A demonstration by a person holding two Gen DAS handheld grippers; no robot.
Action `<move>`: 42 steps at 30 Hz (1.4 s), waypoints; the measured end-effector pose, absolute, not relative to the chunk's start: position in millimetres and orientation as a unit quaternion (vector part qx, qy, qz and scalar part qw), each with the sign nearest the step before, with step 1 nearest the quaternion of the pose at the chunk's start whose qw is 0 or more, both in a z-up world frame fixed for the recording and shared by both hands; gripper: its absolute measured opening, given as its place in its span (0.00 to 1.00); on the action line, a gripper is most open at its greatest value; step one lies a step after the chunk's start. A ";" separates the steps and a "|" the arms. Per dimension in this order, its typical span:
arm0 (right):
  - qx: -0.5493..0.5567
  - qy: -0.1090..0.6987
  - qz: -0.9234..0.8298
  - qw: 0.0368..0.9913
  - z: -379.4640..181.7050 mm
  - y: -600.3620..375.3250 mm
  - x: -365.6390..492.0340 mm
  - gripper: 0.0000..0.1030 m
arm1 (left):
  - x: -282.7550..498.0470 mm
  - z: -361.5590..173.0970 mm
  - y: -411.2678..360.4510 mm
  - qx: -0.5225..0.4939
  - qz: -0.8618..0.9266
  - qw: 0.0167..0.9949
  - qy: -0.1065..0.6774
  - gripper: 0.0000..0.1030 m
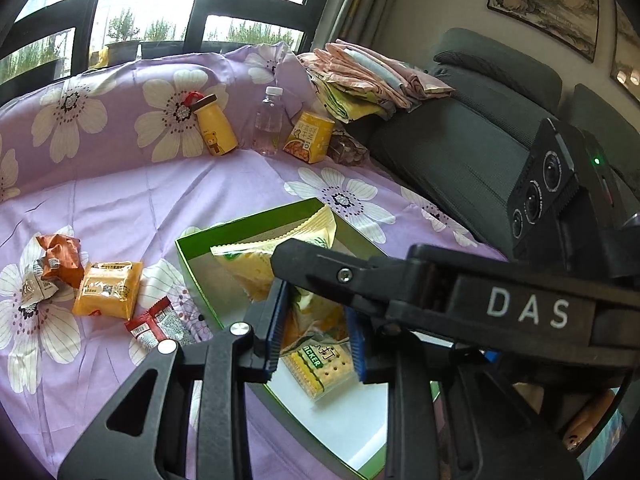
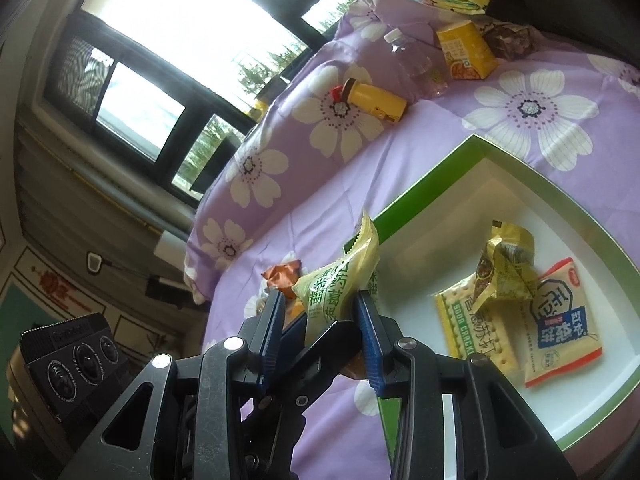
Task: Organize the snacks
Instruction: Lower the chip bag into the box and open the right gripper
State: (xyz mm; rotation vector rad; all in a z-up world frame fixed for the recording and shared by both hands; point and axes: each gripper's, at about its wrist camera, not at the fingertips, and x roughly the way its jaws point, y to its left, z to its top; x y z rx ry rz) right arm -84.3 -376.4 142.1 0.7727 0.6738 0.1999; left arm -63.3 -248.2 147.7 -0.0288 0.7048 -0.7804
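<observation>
My right claw (image 2: pixel 320 316) is clamped on a yellow-green snack packet (image 2: pixel 340 276) with green Chinese print, its long axis upright and serrated end up, just over the near-left rim of the green-edged white box (image 2: pixel 420 188) on the purple flowered bedspread (image 2: pixel 540 116). My left claw (image 1: pixel 316 336) hangs spread over the box, gripping nothing. Inside lie a packet reading "SODA CRACKER" (image 2: pixel 468 328), a crumpled wrapper (image 2: pixel 508 268) and a blue-and-orange biscuit packet (image 2: pixel 560 320).

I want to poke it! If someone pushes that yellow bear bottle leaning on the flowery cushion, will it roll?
Probably. The yellow bear bottle looks round-sided and only leans against the flowery cushion, so a sideways push would likely tip it and let it roll. The soft purple sheet might stop it soon.
</observation>
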 end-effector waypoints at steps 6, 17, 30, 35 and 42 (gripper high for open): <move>0.388 0.328 0.086 0.857 131.0 -396.4 -83.1 0.38 | -57.2 137.4 -261.5 -0.030 -0.384 0.850 0.358 0.25; 0.407 0.347 0.074 0.842 113.8 -410.5 -72.5 0.38 | -42.4 121.8 -276.2 -0.033 -0.389 0.833 0.392 0.25; 0.429 0.356 0.055 0.828 101.5 -419.5 -64.2 0.39 | -27.9 110.3 -283.5 -0.035 -0.393 0.818 0.419 0.25; 0.426 0.367 0.046 0.826 95.8 -424.4 -62.8 0.39 | -23.0 102.2 -287.3 -0.043 -0.400 0.809 0.429 0.25; 0.436 0.374 0.044 0.817 91.6 -426.1 -58.8 0.39 | -18.4 99.7 -287.6 -0.048 -0.396 0.804 0.442 0.25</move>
